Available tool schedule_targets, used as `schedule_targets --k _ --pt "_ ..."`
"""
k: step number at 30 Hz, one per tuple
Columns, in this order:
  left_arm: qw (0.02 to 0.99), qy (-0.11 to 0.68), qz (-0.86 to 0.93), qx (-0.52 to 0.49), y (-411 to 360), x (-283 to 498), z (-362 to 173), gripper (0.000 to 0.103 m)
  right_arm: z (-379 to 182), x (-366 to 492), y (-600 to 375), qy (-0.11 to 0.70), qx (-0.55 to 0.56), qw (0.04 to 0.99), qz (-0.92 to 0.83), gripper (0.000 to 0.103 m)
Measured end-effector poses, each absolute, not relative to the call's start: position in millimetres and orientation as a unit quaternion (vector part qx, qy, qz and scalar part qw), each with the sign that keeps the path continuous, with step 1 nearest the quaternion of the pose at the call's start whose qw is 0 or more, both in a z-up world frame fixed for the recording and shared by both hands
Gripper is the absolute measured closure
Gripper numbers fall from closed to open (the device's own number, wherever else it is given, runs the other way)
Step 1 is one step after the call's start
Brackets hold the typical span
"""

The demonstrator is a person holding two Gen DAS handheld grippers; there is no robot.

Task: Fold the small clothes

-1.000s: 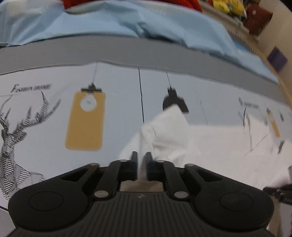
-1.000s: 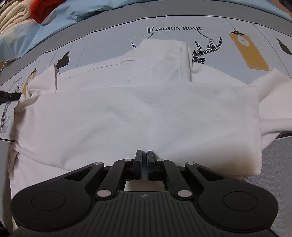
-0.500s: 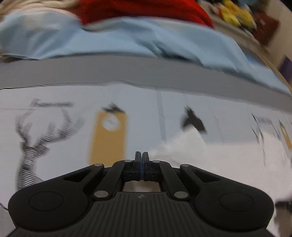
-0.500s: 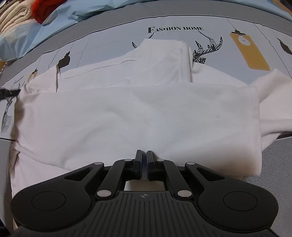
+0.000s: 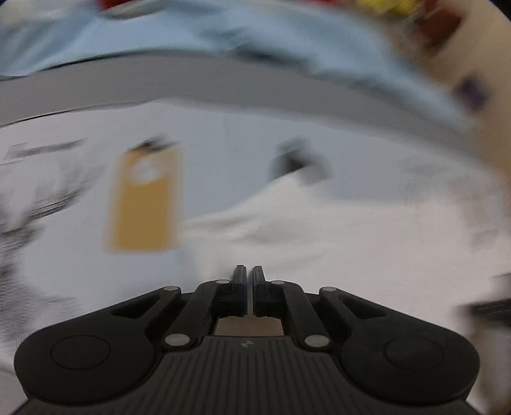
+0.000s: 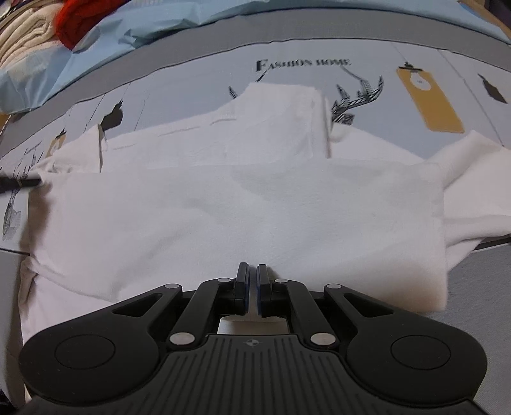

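A white garment [image 6: 242, 207] lies partly folded on the printed cloth, its near half doubled over its far half. My right gripper [image 6: 252, 271] is shut with the garment's near edge between its fingers. My left gripper [image 5: 249, 271] is shut over the garment's left corner [image 5: 287, 223]; the view is blurred and I cannot tell if cloth is pinched. The left gripper's tip also shows in the right wrist view [image 6: 22, 183] at the garment's left edge.
The printed cloth [image 6: 303, 62] has deer, lamps and yellow tags [image 6: 428, 99]. A grey band and light blue sheet [image 6: 159, 19] lie behind. Red and cream clothes [image 6: 73, 22] are piled at the far left.
My left gripper closed and has swung right over the garment's left corner, blurring its view. The garment's left edge has shifted slightly. My right gripper has not moved.
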State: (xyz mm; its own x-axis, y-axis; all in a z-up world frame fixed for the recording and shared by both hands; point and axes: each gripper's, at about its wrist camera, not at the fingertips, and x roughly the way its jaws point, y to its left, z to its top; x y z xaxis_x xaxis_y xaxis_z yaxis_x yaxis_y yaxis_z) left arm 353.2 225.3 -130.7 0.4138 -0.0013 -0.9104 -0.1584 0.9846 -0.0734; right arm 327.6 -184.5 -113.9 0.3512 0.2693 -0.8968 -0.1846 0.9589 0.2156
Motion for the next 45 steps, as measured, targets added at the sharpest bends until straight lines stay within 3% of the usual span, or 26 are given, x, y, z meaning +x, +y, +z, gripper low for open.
schedule_targets --k 2,6,7,8,10,14,15,16,17,22,27,28,31,32,35,39,43,45 --pt "0.827 0.545 0.136 0.002 229.6 351.4 -136.7 0.100 -108.5 327.9 -191.4 0.546 0.045 0.827 0.129 0.099" --pt "0.848 0.516 0.034 -0.114 233.8 339.5 -103.2 0.096 -91.2 328.7 -213.8 0.517 0.073 0.847 0.100 0.098" --pt "0.846 0.520 0.012 -0.118 228.4 335.0 -98.0 0.091 -87.4 329.0 -219.8 0.511 0.080 0.851 0.092 0.098" --pt "0.840 0.531 -0.004 -0.113 221.8 329.7 -96.0 0.079 -83.7 329.2 -226.2 0.505 0.088 0.855 0.082 0.098" --pt "0.823 0.558 -0.014 -0.105 211.4 318.5 -100.8 0.064 -76.8 329.1 -239.0 0.493 0.105 0.861 0.062 0.098" --pt "0.799 0.594 -0.019 -0.092 195.0 295.4 -125.8 0.065 -65.0 325.9 -256.2 0.475 0.128 0.870 0.038 0.098" --pt "0.801 0.593 -0.020 -0.077 190.8 288.0 -130.5 0.069 -62.5 325.2 -259.4 0.471 0.131 0.871 0.035 0.098" --pt "0.805 0.590 -0.017 -0.056 187.8 284.6 -132.2 0.092 -59.9 324.1 -262.6 0.468 0.135 0.873 0.031 0.098" --pt "0.809 0.586 -0.009 -0.033 188.0 280.8 -132.5 0.103 -57.3 322.8 -266.0 0.464 0.141 0.874 0.026 0.098" --pt "0.816 0.577 0.047 -0.012 211.4 266.7 -122.9 0.103 -47.0 315.9 -279.9 0.451 0.165 0.877 0.008 0.098" --pt "0.838 0.540 -0.026 -0.071 203.8 266.7 -104.9 0.101 -43.9 312.0 -288.5 0.445 0.174 0.879 -0.007 0.098" --pt "0.840 0.538 -0.038 -0.068 198.3 266.6 -104.8 0.095 -43.9 311.4 -289.2 0.445 0.174 0.878 -0.008 0.098" --pt "0.828 0.557 -0.062 -0.019 175.6 265.9 -121.5 0.065 -43.7 310.2 -288.7 0.446 0.172 0.878 -0.008 0.098" --pt "0.823 0.565 -0.057 0.012 170.7 263.4 -130.8 0.067 -43.4 310.4 -288.6 0.446 0.171 0.878 -0.007 0.098" --pt "0.821 0.567 -0.059 0.035 172.5 257.6 -142.8 0.089 -42.5 311.0 -290.1 0.445 0.170 0.879 -0.007 0.098" --pt "0.825 0.563 -0.054 -0.014 191.1 258.8 -124.6 0.090 -41.8 311.3 -294.4 0.443 0.173 0.879 -0.014 0.098" --pt "0.795 0.603 -0.065 0.029 187.3 257.8 -119.4 0.083 -41.2 310.8 -301.7 0.441 0.174 0.880 -0.024 0.098" --pt "0.815 0.575 -0.063 0.029 185.5 256.4 -104.4 0.083 -41.8 309.6 -307.6 0.440 0.177 0.880 -0.031 0.098"
